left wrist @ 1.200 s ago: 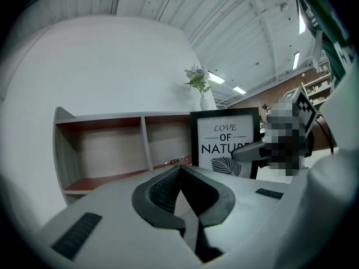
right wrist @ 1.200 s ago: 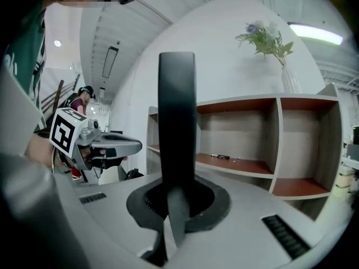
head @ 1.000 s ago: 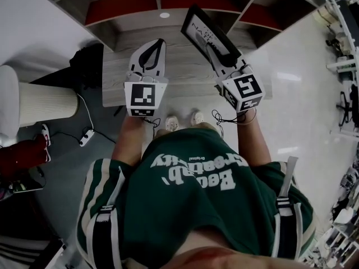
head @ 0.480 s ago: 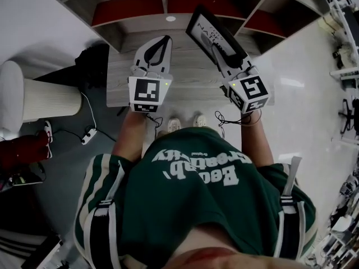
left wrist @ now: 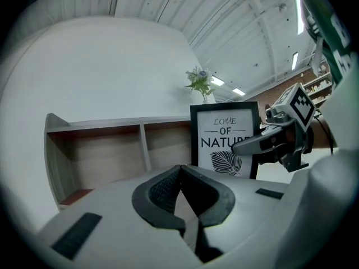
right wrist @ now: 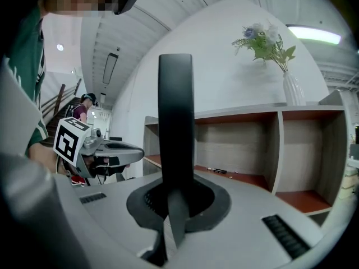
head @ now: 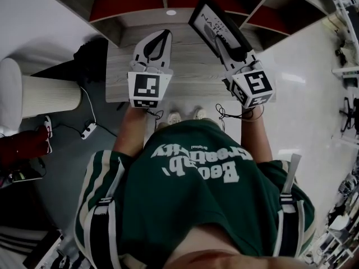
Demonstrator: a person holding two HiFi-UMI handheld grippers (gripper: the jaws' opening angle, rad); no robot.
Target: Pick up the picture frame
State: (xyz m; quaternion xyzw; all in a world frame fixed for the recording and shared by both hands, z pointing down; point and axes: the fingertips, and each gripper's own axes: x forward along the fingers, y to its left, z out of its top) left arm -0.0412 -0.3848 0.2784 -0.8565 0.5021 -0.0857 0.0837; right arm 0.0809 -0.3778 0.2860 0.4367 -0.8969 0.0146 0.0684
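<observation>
Two grippers are out in front of you over the wooden tabletop [head: 185,74] that stands against the open shelf unit [head: 129,7]. Your right gripper [head: 215,37] is clamped on the picture frame [head: 208,17]: in the right gripper view its jaws pinch the black frame [right wrist: 175,111] edge-on, and the frame stands upright between them. From the left gripper view you see the frame [left wrist: 224,136] face-on, black-bordered, with the print "LOVE OF NATURE" and a leaf drawing, and the right gripper [left wrist: 236,148] reaching across its lower right part. No view shows whether the frame's bottom edge is clear of the tabletop.

Your left gripper [head: 161,37] is beside the frame, well apart from it, with its jaws pressed together on nothing; the left gripper view shows the pads [left wrist: 162,189] meeting at the tip. It also shows at the left of the right gripper view [right wrist: 134,148].

On top of the shelf unit [right wrist: 241,144] stands a white vase of flowers [right wrist: 291,88].
</observation>
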